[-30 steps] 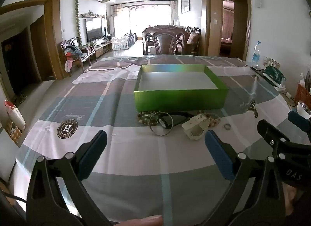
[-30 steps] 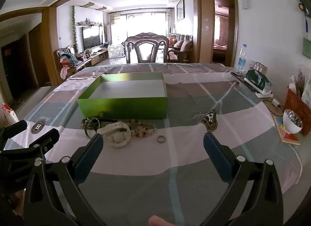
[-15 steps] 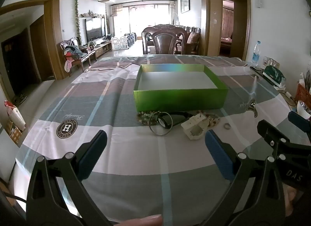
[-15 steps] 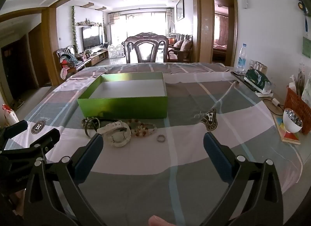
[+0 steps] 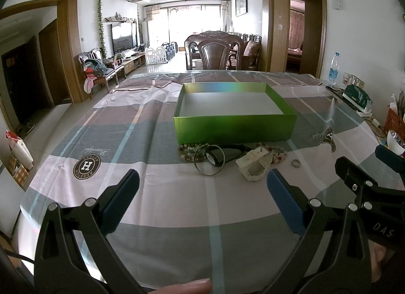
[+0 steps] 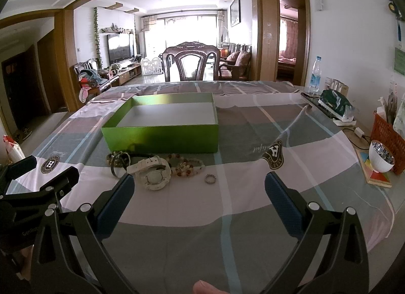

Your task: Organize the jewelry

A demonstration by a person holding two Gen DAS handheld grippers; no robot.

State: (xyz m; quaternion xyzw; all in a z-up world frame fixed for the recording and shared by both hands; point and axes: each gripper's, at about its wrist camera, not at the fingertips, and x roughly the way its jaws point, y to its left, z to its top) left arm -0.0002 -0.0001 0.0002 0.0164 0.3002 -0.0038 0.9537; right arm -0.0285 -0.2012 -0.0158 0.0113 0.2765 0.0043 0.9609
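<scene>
An empty green box (image 5: 235,128) (image 6: 162,137) stands on the table. In front of it lies a row of jewelry: a green bead bracelet (image 5: 187,151), a metal bangle (image 5: 209,159) (image 6: 117,165), a black band (image 5: 231,152), a white watch (image 5: 254,166) (image 6: 153,173), a pink bead bracelet (image 5: 278,153) (image 6: 188,167) and a small ring (image 5: 295,162) (image 6: 210,179). My left gripper (image 5: 202,200) is open and empty, short of the bangle. My right gripper (image 6: 200,200) is open and empty, short of the ring and watch.
The table has a plaid cloth under glass (image 6: 227,230). At the right edge stand a white bowl (image 6: 381,158) on a coaster, a red basket (image 6: 387,137), a green packet (image 6: 335,106) and a water bottle (image 6: 315,75). A dark chair (image 6: 191,65) is behind the table.
</scene>
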